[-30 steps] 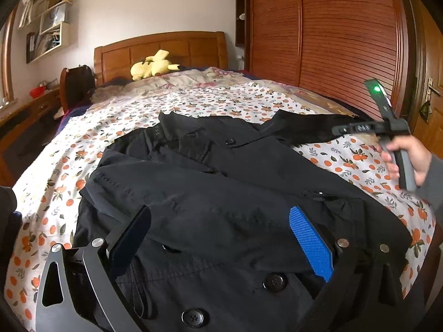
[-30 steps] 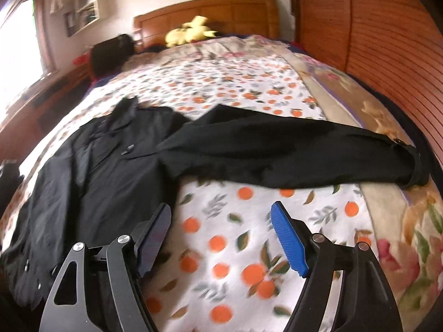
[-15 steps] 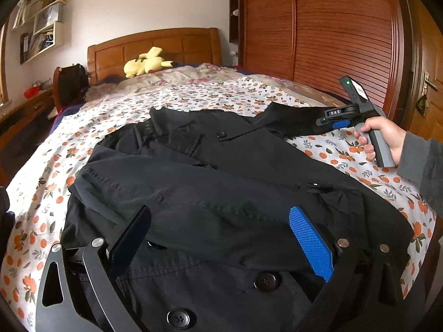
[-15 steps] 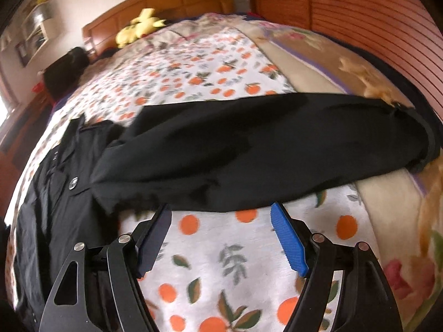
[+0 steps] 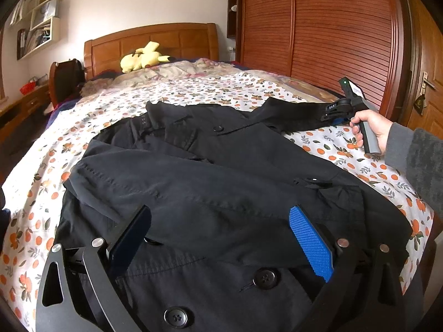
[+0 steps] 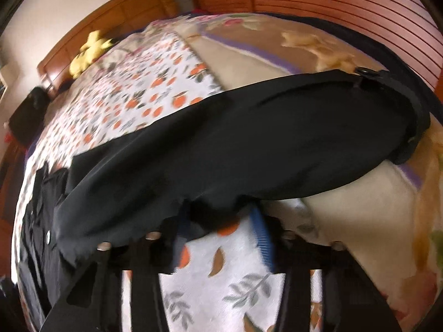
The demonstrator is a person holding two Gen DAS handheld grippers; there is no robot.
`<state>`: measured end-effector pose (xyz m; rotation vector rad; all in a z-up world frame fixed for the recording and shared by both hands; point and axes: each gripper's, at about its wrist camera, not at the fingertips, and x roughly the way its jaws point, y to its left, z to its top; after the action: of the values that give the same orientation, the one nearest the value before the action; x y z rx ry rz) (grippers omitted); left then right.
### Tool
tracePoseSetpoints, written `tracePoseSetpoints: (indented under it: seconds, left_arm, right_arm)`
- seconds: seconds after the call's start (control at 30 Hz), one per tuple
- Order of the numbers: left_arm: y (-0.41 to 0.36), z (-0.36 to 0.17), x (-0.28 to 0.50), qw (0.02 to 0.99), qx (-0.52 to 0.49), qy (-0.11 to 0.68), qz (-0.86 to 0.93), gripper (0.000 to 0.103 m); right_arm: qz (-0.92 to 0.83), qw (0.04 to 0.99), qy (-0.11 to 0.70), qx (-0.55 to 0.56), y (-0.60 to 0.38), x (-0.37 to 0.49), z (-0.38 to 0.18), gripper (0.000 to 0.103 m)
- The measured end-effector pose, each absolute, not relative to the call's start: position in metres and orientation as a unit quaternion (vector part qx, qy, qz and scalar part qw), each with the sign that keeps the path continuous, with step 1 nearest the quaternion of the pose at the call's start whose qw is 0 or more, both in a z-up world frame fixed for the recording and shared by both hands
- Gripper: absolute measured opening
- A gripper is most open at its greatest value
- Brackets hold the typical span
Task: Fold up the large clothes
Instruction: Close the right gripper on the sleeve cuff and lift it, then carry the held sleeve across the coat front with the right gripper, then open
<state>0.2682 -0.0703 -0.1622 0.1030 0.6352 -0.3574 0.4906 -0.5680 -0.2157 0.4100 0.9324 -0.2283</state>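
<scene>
trouble could come if the right tongs (image 6: pixel 221 221), which have just been closing on the sleeve (image 6: pixel 249 144) edge, pinch the bed (image 5: pixel 193 94) sheet too. left tongs (image 5: pixel 221 238) stay apart over the black coat (image 5: pixel 210 193). coat lies on the bed, collar toward the headboard, sleeve pointing sideways.

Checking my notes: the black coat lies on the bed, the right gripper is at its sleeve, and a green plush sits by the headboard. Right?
Not quite: the plush is yellow, as the left wrist view shows. The coat, bed, right gripper and sleeve are as you said.
</scene>
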Motion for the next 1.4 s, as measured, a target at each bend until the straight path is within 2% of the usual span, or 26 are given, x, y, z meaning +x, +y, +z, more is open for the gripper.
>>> tracePoseSetpoints:
  seconds: [0.03,0.07,0.13,0.47,0.7,0.9,1.2,1.4]
  left_arm:
    - [-0.070,-0.161,0.268,0.933,0.049,0.310,-0.175,0.101]
    - [-0.070,-0.160,0.268,0.933,0.048,0.309,-0.177,0.101]
    - [-0.070,-0.158,0.266,0.934,0.048,0.307,-0.179,0.101]
    - [-0.067,-0.154,0.261,0.936,0.044,0.301,-0.179,0.101]
    - [-0.062,-0.153,0.265,0.936,0.033,0.304,-0.175,0.101]
    - [-0.058,-0.153,0.266,0.937,0.034,0.303,-0.168,0.101]
    - [-0.055,-0.152,0.265,0.939,0.033,0.300,-0.164,0.101]
    - [-0.053,-0.151,0.265,0.940,0.033,0.300,-0.162,0.101]
  right_arm:
    - [-0.108,0.869,0.442,0.194,-0.568,0.491,-0.214,0.014]
    - [-0.106,0.876,0.432,0.187,-0.565,0.490,-0.207,0.007]
    - [-0.107,0.895,0.405,0.155,-0.553,0.486,-0.189,0.005]
    - [0.005,0.946,0.320,0.058,-0.466,0.464,-0.105,0.004]
    - [0.142,0.944,0.297,-0.010,-0.366,0.430,-0.075,0.004]
    - [0.215,0.921,0.322,-0.047,-0.306,0.402,-0.087,0.004]
    - [0.226,0.891,0.386,-0.072,-0.283,0.379,-0.136,0.005]
    - [0.227,0.878,0.414,-0.078,-0.280,0.366,-0.152,0.011]
